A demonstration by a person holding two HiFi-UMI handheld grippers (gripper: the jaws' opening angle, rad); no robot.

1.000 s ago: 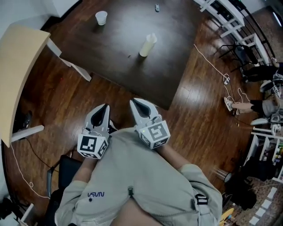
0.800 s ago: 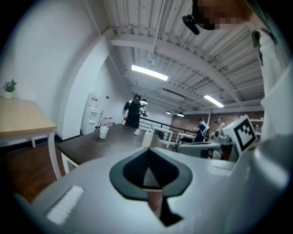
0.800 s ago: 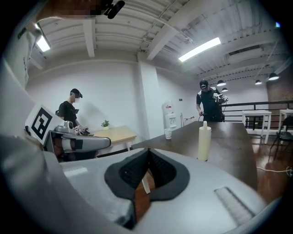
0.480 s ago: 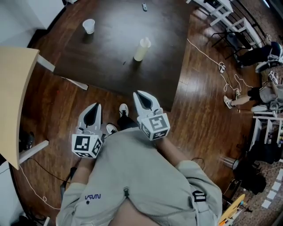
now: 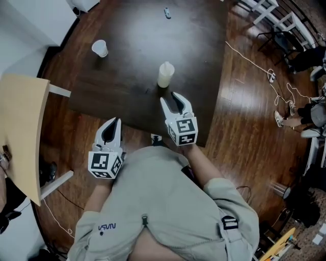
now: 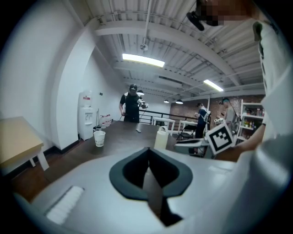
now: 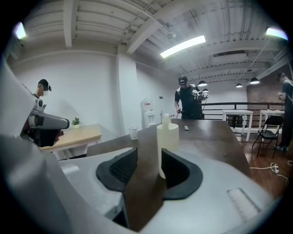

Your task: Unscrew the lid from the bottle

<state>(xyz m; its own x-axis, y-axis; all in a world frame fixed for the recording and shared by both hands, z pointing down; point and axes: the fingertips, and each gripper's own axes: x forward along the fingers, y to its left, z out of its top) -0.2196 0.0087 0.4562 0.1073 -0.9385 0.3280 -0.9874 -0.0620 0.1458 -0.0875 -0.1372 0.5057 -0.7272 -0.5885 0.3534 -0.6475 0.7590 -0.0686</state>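
At the far left, a pale wooden side table [image 5: 20, 127] stands on the brown plank floor [image 5: 239, 117], beside a large dark brown table [image 5: 132, 30]. Near the left corner of the dark table a small white disposable cup [image 5: 100, 48] stands upright. Lower in the head view, the left gripper [image 5: 112, 122], white with dark pads and a marker cube, hangs over the floor just before the near edge of the dark table. Its own view shows its jaws pressed together with nothing between them. The cream-coloured plastic bottle [image 5: 164, 76] stands upright on the dark table, not far from the near edge, and its pale lid [image 5: 166, 67] sits on the neck. Just beside the bottle, on the near side and a little to the right, the right gripper [image 5: 174, 95] reaches over the table edge. Its jaws have just been opening and they stand apart. Its own view shows the bottle through the gap, beyond the tips, so nothing is between the pads and the bottle is not touched. At the far edge of the table lies a small dark object [image 5: 167, 12], too small to identify. On the right, a white cable [image 5: 249, 56] lies across the floor.
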